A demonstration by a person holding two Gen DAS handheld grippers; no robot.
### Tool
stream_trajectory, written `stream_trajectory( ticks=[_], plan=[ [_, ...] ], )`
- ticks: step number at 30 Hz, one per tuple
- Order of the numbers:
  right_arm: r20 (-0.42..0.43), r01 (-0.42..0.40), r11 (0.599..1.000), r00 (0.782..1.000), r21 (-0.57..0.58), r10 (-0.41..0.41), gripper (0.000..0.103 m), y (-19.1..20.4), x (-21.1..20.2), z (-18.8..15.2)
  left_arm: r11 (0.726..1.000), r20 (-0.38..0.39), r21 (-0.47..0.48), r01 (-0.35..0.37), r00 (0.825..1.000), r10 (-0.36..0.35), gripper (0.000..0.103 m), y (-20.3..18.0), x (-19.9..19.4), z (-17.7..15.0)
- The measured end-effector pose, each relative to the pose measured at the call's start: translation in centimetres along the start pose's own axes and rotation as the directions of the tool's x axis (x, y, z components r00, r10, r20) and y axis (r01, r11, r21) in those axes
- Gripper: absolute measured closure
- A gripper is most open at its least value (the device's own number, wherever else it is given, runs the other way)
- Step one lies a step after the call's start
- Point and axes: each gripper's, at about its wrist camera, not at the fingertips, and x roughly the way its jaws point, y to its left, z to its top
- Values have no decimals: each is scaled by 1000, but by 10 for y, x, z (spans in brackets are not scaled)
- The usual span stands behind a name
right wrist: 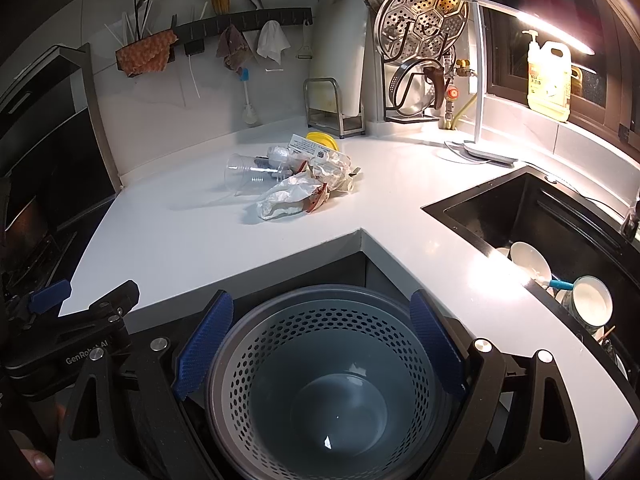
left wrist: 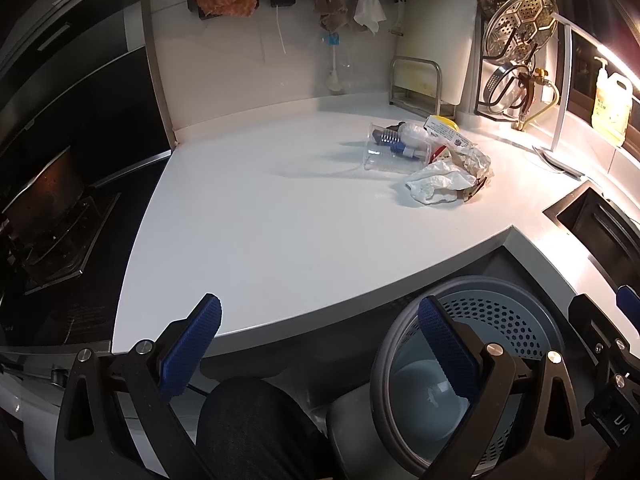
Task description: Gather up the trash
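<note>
While the right wrist view looks straight down into the gray bin on the floor by the counter's inner corner, the left view only catches part of it. Only the right view shows the black sink with white bowls and a mug in it. The left view alone shows the dark stove past the counter's left edge.

Trash pile sits toward the back of the white counter, well apart from both tongs: a tipped clear cup, crumpled wrappers, a yellow lid.

Left gripper is spread wide, empty, hanging over the front edge. Right gripper is also wide apart, empty, over the bin. Nothing stands between them and the pile.
</note>
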Motion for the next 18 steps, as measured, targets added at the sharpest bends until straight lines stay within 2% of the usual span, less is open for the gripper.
stream_trajectory(
  ticks=[18],
  plan=[
    [6, -5, 1000, 1000, -2, 5, 17, 4, -2, 4, 1000, 2, -4, -1, 1000, 1, 6, -3, -1, -1]
  ],
)
